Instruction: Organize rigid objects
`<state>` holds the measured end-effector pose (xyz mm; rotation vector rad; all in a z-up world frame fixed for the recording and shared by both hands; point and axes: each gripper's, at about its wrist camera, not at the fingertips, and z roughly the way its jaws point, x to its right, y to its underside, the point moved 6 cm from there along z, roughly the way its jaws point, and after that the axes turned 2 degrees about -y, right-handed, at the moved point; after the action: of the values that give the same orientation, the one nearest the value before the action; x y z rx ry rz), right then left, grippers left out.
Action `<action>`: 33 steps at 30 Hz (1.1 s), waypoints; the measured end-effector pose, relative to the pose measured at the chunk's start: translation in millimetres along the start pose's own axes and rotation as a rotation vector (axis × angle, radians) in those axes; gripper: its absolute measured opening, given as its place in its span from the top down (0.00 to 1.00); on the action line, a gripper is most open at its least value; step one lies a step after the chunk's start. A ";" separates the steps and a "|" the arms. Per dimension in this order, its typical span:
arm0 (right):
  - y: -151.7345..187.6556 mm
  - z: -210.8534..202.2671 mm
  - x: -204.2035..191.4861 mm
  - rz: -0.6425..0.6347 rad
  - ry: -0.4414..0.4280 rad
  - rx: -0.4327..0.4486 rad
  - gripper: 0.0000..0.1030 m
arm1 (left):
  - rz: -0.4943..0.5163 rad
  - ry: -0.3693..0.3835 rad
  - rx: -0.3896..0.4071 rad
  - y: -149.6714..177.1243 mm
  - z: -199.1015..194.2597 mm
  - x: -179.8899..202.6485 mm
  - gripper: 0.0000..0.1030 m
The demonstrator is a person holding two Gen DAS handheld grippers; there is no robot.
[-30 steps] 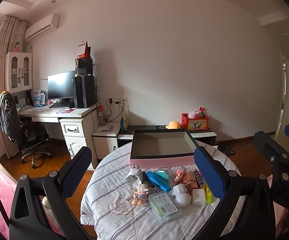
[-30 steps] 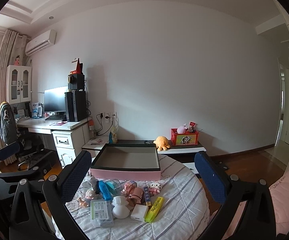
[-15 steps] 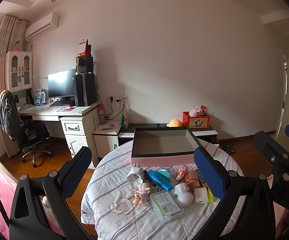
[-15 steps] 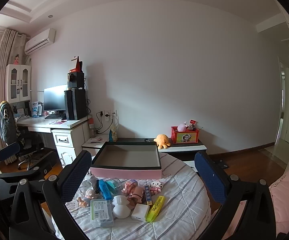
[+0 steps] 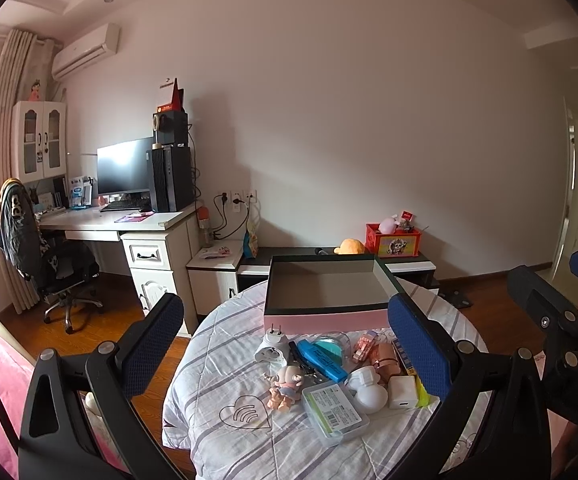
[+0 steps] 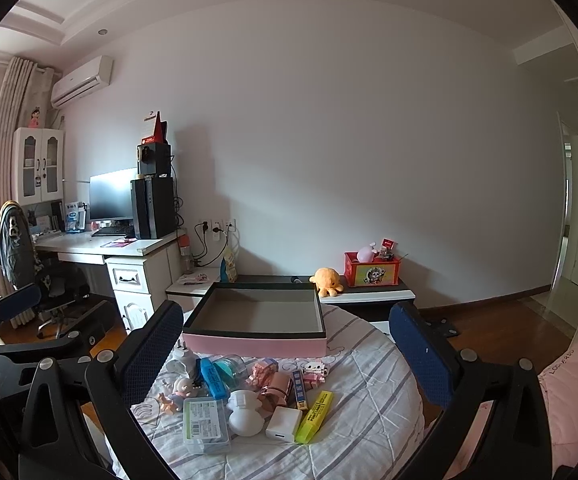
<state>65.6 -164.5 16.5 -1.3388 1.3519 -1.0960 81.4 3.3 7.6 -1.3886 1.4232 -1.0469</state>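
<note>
Left gripper [image 5: 285,344]: spread wide, holding nothing; raised above the near edge of the table, aimed forward over the clutter.
Right gripper [image 6: 287,344]: likewise spread wide and bare; raised at the near edge, just right of the left one, whose frame shows at the far left of the right wrist view.
Clear case [image 6: 205,420]: nearest item, flat on the striped cloth [image 6: 369,380]; printed label with a barcode, text too small to read.
White figure [image 6: 245,412]: just right of the case, standing.
White charger block [image 6: 283,424]: touching or nearly touching the figure's right side.
Yellow highlighter [image 6: 314,416]: rightmost of the near row; long axis running away and slightly right; black print along the barrel, possibly "POINTLINER", not sure.
Blue marker [image 5: 321,360]: long axis diagonal, near-right to far-left.
Doll figurine [image 5: 287,386]: lying at the left of the pile, nearer the left gripper.
White plug adapter [image 5: 271,350]: prongs up, far-left of the pile.
Key relation: pile lies ahead of and below both tools, between them and the box; highlighter side nearer the right tool, doll and plug side nearer the left, judging by the views.
Pink box [image 6: 255,346]: open, nothing inside, just beyond the pile; long axis across the view.
Gripper frame marking: "DAS" visible on the right tool's body in the left wrist view, remainder cut off.
</note>
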 end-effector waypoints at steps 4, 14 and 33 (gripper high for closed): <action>0.6 1.4 -0.7 -0.001 -0.003 -0.002 0.00 | 0.001 0.001 0.000 -0.4 -0.3 0.0 0.00; 2.9 4.5 -1.9 -0.002 -0.005 -0.004 0.00 | 0.000 0.000 0.000 0.7 0.3 -1.0 0.00; 13.0 19.1 6.1 0.016 -0.010 -0.036 0.00 | 0.001 -0.004 -0.021 7.8 11.0 -3.7 0.00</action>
<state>81.9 -170.3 0.0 -1.3557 1.3787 -1.0577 89.9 7.2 -2.8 -1.4036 1.4356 -1.0311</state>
